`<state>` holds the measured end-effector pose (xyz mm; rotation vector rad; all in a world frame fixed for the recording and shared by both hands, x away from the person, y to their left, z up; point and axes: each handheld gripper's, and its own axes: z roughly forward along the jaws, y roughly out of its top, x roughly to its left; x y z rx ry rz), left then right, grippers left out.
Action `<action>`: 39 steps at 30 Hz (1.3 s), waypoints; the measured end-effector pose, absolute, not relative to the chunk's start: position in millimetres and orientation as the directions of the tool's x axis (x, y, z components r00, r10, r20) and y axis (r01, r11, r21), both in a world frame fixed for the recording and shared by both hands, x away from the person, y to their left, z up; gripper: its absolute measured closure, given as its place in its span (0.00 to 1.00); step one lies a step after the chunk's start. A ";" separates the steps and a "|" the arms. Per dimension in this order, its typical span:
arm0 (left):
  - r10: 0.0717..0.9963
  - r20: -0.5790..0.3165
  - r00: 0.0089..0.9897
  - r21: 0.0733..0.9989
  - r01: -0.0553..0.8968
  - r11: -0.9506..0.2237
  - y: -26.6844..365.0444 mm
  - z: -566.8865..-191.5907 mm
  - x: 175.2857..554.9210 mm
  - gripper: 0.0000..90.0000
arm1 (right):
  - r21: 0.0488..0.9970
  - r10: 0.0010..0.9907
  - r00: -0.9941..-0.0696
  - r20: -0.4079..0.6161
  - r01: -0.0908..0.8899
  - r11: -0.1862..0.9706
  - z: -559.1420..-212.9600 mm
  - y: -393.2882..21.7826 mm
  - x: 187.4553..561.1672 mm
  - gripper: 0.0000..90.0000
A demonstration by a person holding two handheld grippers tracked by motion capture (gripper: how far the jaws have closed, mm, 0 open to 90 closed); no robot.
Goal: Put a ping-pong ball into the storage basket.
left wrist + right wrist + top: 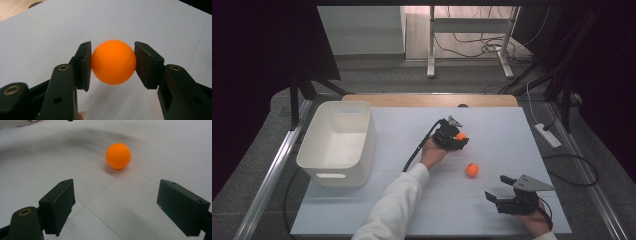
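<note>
1. left gripper [458,139]: clenched on an orange ball [113,62]; in the left gripper view both pads press the ball's sides, one on each flank, and the ball sits near the tips of the jaws, above the white table sheet [50,32].
2. right gripper [498,187]: released, jaws spread wide with nothing between them; it rests low near the table's near edge, held by the person's hand [537,222].
3. second orange ball [118,155]: lies free on the sheet, ahead of the right gripper and apart from its tips, roughly on the line between its two jaws; in the high view it lies between the two grippers, nearer the left one [472,170].
4. white bin [337,142]: stands well off to the far side of the left gripper, away from the right gripper; its inside looks bare as far as can be seen.
5. step in hand, as judged: the first ball is gripped and looks ready to carry, most likely to the bin.
6. next move, as judged: the left gripper must keep its squeeze, since a smooth round ball can slip out from tip-only contact, travel over the bin's rim, then let go; the right gripper need only move forward around the free ball before closing.
</note>
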<state>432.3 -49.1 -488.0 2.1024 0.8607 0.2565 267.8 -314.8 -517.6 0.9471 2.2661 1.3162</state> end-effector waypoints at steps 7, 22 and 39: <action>0.663 -0.116 0.740 0.769 0.489 -0.411 -43.5 -484.1 428.8 0.56 | 0.862 0.700 -0.714 0.024 0.369 0.347 -517.8 -314.7 268.1 0.16; 0.672 -0.110 0.733 0.790 0.475 -0.389 -30.1 -475.9 418.1 0.56 | 0.859 0.700 -0.714 0.018 0.370 0.355 -517.5 -313.7 267.5 0.16; 0.679 -0.111 0.726 0.793 0.477 -0.380 -18.1 -477.4 413.4 0.56 | 0.860 0.696 -0.717 0.017 0.365 0.355 -517.6 -313.4 267.3 0.17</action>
